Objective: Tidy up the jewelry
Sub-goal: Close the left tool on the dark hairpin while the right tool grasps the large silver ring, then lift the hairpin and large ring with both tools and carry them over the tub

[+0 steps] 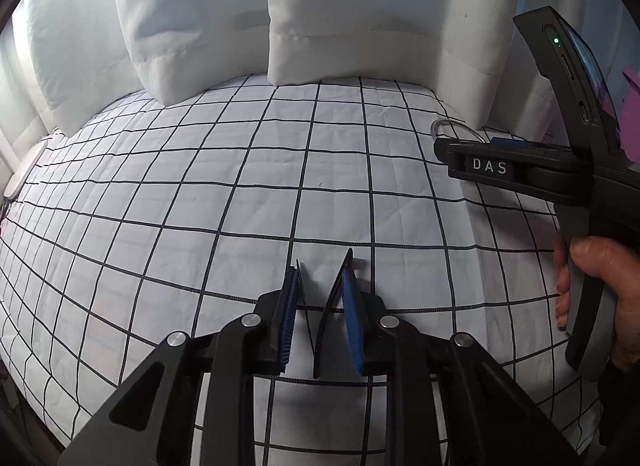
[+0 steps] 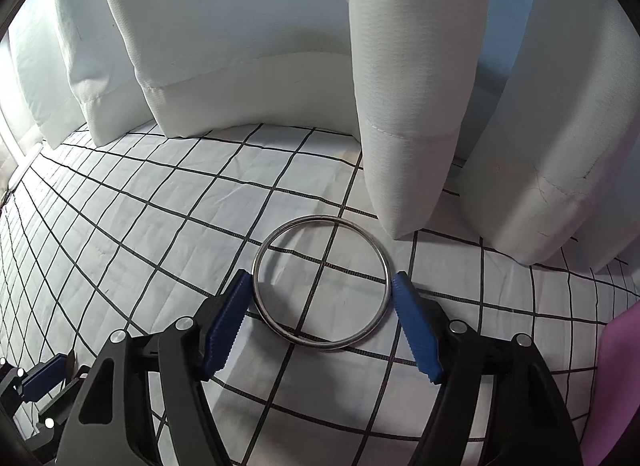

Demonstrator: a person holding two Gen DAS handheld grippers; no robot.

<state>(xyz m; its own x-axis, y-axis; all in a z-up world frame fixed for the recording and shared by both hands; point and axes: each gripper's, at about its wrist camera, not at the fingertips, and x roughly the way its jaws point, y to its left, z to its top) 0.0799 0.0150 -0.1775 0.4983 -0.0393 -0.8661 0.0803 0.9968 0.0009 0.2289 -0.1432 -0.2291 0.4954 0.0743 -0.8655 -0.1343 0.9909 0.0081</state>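
Observation:
A silver bangle (image 2: 322, 281) lies flat on the white grid-patterned cloth (image 2: 160, 225). My right gripper (image 2: 322, 278) is open, its blue fingertips (image 2: 240, 286) on either side of the bangle, close to its rim. In the left wrist view a bit of the bangle (image 1: 448, 125) shows beyond the right gripper's jaws. My left gripper (image 1: 323, 266) holds a thin dark curved piece (image 1: 330, 302) between its narrowly parted blue pads (image 1: 350, 306), low over the cloth.
White curtain folds (image 2: 408, 105) hang down to the cloth at the back, one fold just behind the bangle. A pink object (image 2: 624, 378) is at the right edge. The hand holding the right tool (image 1: 592, 274) is at the right of the left wrist view.

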